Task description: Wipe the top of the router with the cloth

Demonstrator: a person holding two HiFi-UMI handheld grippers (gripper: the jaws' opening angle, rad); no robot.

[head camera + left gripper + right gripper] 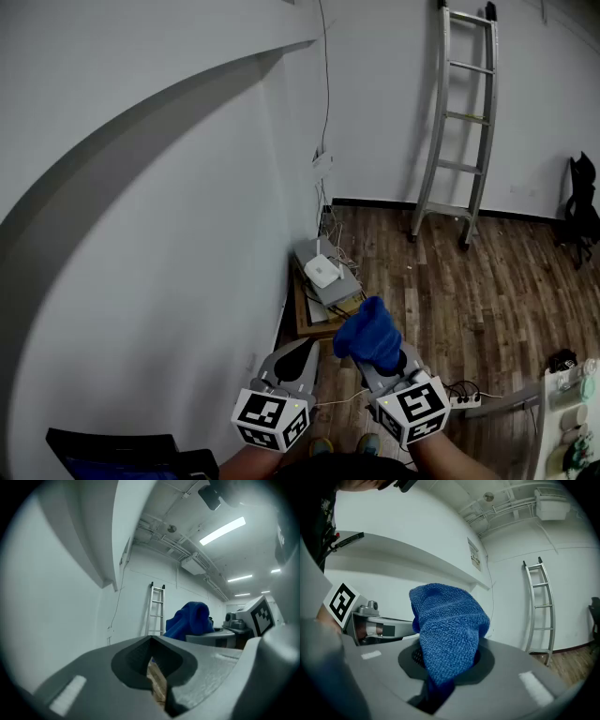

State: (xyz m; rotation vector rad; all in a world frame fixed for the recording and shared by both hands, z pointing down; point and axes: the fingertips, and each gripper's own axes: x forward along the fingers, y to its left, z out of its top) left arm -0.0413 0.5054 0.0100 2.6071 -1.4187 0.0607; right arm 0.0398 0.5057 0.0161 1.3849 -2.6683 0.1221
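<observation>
A small white router [322, 272] sits on a grey box [333, 286] by the wall, well ahead of both grippers. In the head view my right gripper [382, 359] is shut on a blue cloth [370, 333], which bunches up above its jaws. The right gripper view shows the cloth [447, 630] clamped in the right gripper [440, 679]. My left gripper [302, 349] is level with it on the left, shut and holding nothing. In the left gripper view the left gripper [152, 663] has its jaws together, and the cloth [190, 619] shows to the right.
The grey box rests on a wooden board [314, 323] on the wood floor. A metal ladder [459, 122] leans on the far wall. Cables and a power strip [464, 398] lie at the right. A black chair [583, 211] stands far right. The curved white wall runs close along the left.
</observation>
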